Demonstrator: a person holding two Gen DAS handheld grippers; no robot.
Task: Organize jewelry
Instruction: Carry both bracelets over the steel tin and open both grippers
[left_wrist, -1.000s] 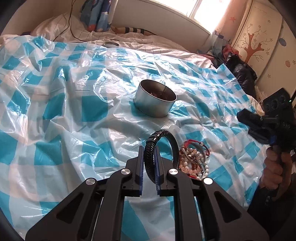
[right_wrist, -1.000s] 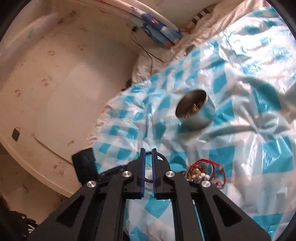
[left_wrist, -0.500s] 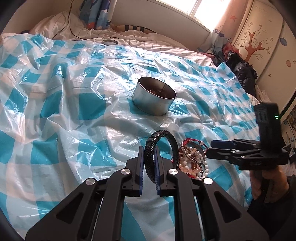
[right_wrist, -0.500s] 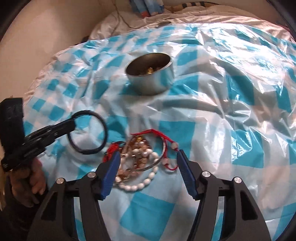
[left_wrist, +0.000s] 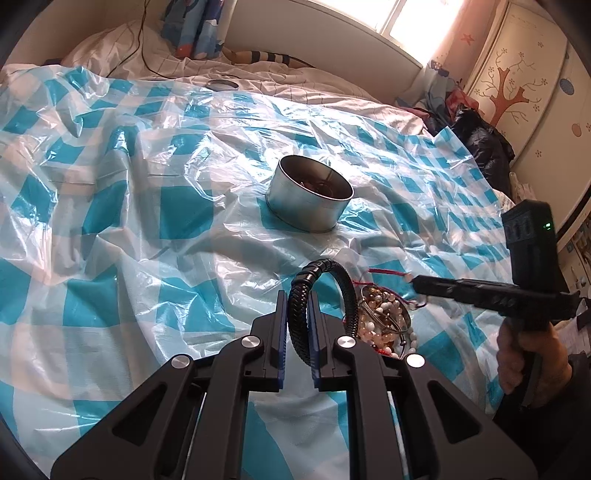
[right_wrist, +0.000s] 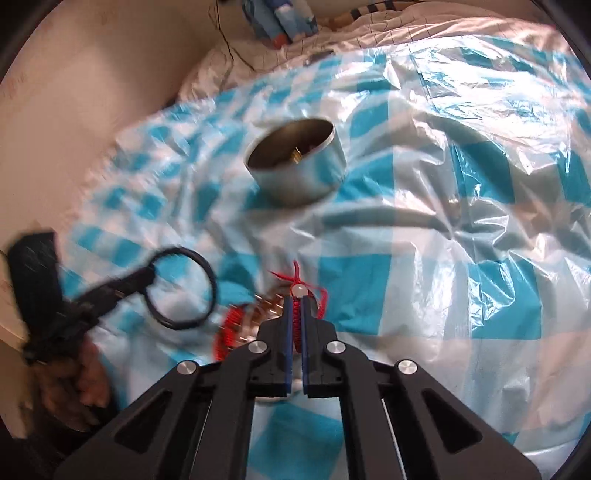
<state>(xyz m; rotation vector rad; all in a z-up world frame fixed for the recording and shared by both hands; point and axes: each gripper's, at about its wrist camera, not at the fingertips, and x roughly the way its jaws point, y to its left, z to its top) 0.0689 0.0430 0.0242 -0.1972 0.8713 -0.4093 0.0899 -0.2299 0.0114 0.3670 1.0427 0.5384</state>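
Blue-and-white checked plastic sheet (left_wrist: 155, 206), crinkled, spread over a bed and bearing everything below. Round metal tin (left_wrist: 309, 199), open-topped, standing upright at mid-sheet, far of the jewelry pile; some small gold-toned pieces lie inside, too dim to name. Left gripper (left_wrist: 298, 314), at the near centre of its own view, jaws narrow and clamped on a black braided leather bracelet (left_wrist: 325, 291), the loop raised clear of the sheet; unchanged from a second ago. Right gripper (right_wrist: 295, 314), seen from the left view reaching in from the right: half a second ago its jaws stood wide over the pile, and they have just been closing; they are now drawn near together on a red cord bracelet (right_wrist: 297, 295), a pale bead showing just beyond the fingertips. Jewelry pile (left_wrist: 384, 325), pearl-like beads, a metal bangle and red cord, tangled, near right of the tin. Judgement: both hands now hold a piece, so carrying to the tin looks due; the red cord may drag neighbours along.
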